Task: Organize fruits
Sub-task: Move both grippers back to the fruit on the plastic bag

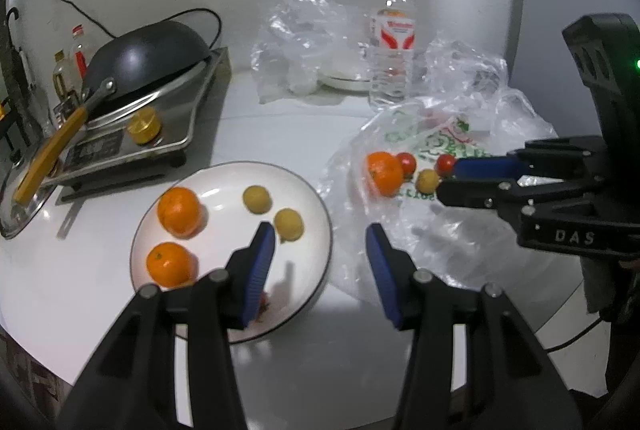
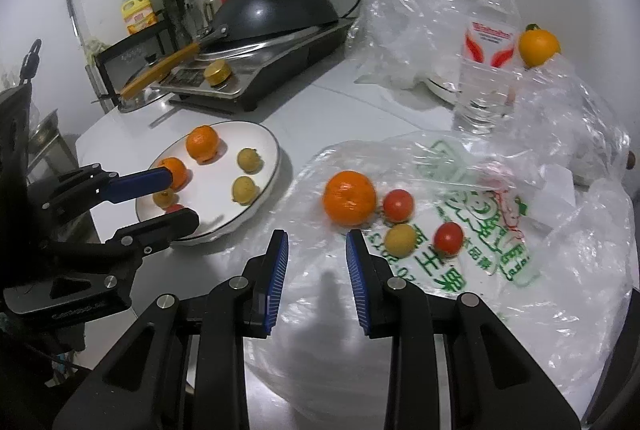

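**Inspector A:** Starting with the largest. White counter (image 1: 312,362), carrying a stove (image 2: 256,69) at the back left with a dark wok (image 2: 276,13) upturned on it. Your side?

**Inspector B:** A printed plastic bag (image 2: 480,262) lies flat on the right of the counter, more clear plastic crumpled behind it. A water bottle (image 2: 486,45) stands upright at the bag's far edge.

**Inspector A:** White plate (image 1: 224,185) sits just left of the bag. On it: two oranges (image 1: 179,210) along the left side, well apart from two small yellow fruits (image 1: 257,198) toward the right. In the right wrist view a third yellow fruit and something red lie at the near rim, partly hidden by the left claw.

**Inspector B:** On the bag: one orange (image 2: 349,202), two red tomatoes (image 2: 398,205) to its right, and one yellow fruit (image 2: 399,240) between them. Another yellow-orange fruit (image 2: 539,47) sits beyond the bottle.

**Inspector A:** Claws. Left claw (image 1: 320,258) hangs over the plate's near right edge, jaws spread wide, nothing between them.

**Inspector B:** Right claw (image 2: 316,258) hangs over the bag, just short of the orange, jaws moderately apart and empty.
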`<state>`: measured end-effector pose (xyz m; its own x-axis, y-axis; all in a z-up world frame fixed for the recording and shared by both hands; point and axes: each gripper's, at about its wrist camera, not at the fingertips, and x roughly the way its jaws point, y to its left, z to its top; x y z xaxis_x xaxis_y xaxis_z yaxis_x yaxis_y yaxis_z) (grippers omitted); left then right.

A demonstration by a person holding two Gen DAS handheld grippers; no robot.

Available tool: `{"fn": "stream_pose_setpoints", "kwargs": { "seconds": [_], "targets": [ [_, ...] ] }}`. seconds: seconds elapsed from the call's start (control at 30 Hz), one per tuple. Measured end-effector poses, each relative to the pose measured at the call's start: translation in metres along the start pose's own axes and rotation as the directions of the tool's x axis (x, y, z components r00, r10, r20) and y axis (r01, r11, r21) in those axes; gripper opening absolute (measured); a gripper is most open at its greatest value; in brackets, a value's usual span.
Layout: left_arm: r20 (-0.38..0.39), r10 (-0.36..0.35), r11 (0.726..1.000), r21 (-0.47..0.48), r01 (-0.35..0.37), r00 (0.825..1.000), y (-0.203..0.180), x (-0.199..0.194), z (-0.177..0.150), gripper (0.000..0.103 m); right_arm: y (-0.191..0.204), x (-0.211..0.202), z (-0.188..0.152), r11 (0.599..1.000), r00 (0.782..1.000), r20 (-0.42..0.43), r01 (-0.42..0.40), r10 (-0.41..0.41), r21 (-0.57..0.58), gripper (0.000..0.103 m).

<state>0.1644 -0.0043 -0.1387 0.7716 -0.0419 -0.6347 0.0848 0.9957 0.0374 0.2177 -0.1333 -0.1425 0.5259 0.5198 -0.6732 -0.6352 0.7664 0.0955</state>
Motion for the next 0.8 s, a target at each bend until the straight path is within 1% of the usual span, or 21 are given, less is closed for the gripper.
{"fn": "stream_pose_setpoints", "kwargs": {
  "seconds": [0.43, 0.8],
  "targets": [
    [-0.017, -0.025, 0.999, 0.041, 0.025, 1.0, -0.028, 0.017, 0.014, 0.049, -0.035, -0.007, -0.007, 0.999, 1.0, 0.006, 0.018, -0.018, 0.047, 0.032],
    [-0.036, -0.033, 0.997, 0.062, 0.035, 0.999, -0.042, 0.032, 0.023, 0.049, -0.056, -0.003, -0.008, 0.997, 1.0, 0.0, 0.02, -0.02, 0.071, 0.032]
  ]
}}
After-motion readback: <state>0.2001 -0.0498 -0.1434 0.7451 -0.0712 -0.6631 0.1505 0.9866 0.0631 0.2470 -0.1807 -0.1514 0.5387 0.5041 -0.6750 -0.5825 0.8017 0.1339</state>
